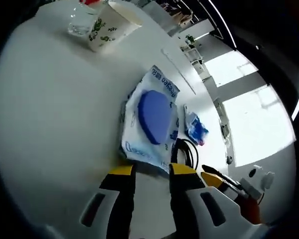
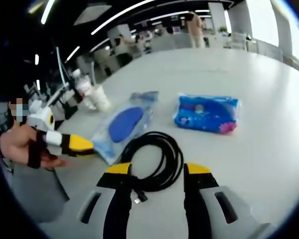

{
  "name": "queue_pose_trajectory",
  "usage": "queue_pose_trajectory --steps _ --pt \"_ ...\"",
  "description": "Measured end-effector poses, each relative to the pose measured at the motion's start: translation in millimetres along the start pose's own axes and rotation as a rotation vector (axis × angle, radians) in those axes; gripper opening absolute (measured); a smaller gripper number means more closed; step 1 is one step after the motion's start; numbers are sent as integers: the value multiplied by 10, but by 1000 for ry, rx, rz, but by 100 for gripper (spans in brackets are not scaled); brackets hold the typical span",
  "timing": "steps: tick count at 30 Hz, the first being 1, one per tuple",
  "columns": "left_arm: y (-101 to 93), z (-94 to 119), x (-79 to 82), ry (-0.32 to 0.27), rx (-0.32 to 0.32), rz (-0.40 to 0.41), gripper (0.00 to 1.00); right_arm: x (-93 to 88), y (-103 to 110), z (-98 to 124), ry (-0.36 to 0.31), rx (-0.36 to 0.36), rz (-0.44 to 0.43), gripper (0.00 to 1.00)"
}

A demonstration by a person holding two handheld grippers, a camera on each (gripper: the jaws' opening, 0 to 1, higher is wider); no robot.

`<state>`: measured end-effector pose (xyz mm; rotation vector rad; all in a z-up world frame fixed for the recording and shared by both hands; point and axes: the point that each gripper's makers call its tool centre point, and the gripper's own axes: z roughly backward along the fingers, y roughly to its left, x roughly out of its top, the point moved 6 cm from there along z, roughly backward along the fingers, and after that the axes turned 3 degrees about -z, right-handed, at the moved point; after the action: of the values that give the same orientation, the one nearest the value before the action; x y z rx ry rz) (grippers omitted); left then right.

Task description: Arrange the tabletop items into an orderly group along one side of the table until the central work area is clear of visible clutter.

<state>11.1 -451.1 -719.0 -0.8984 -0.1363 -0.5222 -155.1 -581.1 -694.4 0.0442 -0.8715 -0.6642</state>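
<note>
Left gripper: jaws apart, empty, at white-and-blue plastic pouch. Right gripper: open, empty, over coiled black cable. Blue packet, paper cup scattered mid-table; grouping apparently unstarted.

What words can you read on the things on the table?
Clear plastic pouch with a blue oval insert: blue lettering along its edges, too blurred to read.
Blue plastic packet with pink corner: printing, too small to read.
White paper cup with green leaf pattern: a pattern, no readable words.
Nothing can be quoted.
</note>
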Motion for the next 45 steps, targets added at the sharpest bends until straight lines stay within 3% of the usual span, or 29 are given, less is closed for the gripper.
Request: queue_pose_trajectory --steps 2,5,9,12,19,34,37,45 --pt "41 -24 19 -17 33 42 20 9 28 -11 1 7 5 39" --pt "50 -57 32 -25 28 82 15 28 57 -24 5 12 11 39" --pt "67 -74 88 -28 51 71 10 82 83 -57 10 26 28 39" --pt "101 -46 153 -27 76 17 7 128 90 -80 13 33 43 39" --pt "240 65 339 -58 94 22 6 253 113 -181 21 50 77 38" --pt "465 284 542 -14 125 -165 5 545 227 -535 42 98 146 37" --pt "506 344 528 44 117 -287 5 603 274 -605 43 107 155 36" --pt "597 461 538 81 107 -322 6 687 323 -770 66 120 179 36"
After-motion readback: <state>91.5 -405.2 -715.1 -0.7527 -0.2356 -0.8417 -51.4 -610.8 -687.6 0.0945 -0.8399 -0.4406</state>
